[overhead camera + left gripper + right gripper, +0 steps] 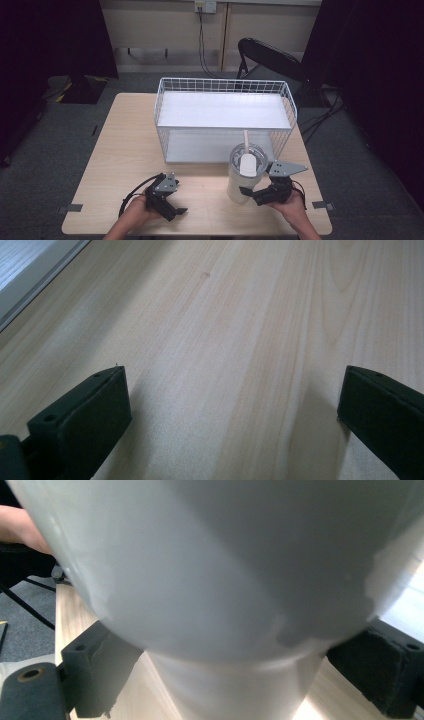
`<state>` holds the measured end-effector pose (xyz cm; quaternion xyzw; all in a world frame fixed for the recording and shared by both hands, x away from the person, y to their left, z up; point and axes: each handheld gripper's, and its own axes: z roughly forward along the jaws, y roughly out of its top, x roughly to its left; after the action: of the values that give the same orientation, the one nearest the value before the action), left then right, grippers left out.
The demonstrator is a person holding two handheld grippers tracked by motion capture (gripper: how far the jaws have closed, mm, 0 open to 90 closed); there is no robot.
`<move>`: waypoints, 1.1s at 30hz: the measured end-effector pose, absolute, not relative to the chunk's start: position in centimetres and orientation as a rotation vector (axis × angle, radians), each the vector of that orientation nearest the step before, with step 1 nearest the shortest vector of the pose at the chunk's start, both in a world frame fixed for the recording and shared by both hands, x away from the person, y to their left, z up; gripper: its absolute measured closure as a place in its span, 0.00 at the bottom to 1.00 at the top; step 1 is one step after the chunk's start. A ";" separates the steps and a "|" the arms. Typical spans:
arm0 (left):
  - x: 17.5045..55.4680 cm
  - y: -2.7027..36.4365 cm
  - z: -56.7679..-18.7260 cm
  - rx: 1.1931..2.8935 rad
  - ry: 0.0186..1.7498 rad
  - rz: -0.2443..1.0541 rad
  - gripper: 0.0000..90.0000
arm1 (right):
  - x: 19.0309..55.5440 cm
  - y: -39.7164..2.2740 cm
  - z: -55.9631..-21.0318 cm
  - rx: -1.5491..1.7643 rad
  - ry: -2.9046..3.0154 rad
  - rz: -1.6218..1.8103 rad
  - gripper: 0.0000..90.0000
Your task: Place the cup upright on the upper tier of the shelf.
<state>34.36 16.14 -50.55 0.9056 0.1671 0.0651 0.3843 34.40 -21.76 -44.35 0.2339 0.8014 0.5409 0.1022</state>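
High view first, nearest edge of the pale wooden table [120,150]: the person's two hands come in from the bottom, each holding a black two-jaw gripper. The left gripper [175,212] sits low over bare wood near the front edge, well apart from everything else; in the left gripper view its jaws stand wide apart with nothing between them — just wood grain [235,340] under them.

The right gripper [246,192] is at the base of a tall white plastic tumbler [242,180] with a clear lid and a straw [245,137], which stands upright on the table near the front right. In the right gripper view the tumbler's narrower lower part [235,690] sits between the two jaws, which are partly open on either side of it — whether the pads actually press the cup I cannot tell, since small gaps seem to show at both sides.

Just behind the tumbler stands a white wire basket [225,85], rectangular, with a white sheet lying inside it. Beyond the table a black folding chair [270,57] stands against the wall
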 end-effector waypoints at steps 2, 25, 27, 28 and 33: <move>34.4 16.1 -50.6 2.307 0.426 0.166 0.00 | 34.5 -21.7 -44.5 0.674 2.357 1.604 0.10; 34.4 16.1 -50.6 2.307 0.427 0.166 0.00 | 35.2 -21.3 -45.5 0.654 2.319 1.696 0.08; 34.4 16.1 -50.6 2.307 0.426 0.166 0.00 | 35.3 -21.2 -45.5 0.654 2.329 1.687 0.08; 34.4 16.1 -50.6 2.307 0.427 0.166 0.00 | 35.3 -21.2 -45.5 0.652 2.332 1.687 0.08; 34.4 16.1 -50.6 2.307 0.426 0.166 0.00 | 35.2 -21.1 -45.5 0.659 2.328 1.685 0.08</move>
<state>34.36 16.14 -50.55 0.9055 0.1673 0.0651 0.3844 35.24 -21.07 -45.49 0.2226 0.7858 0.5689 0.0965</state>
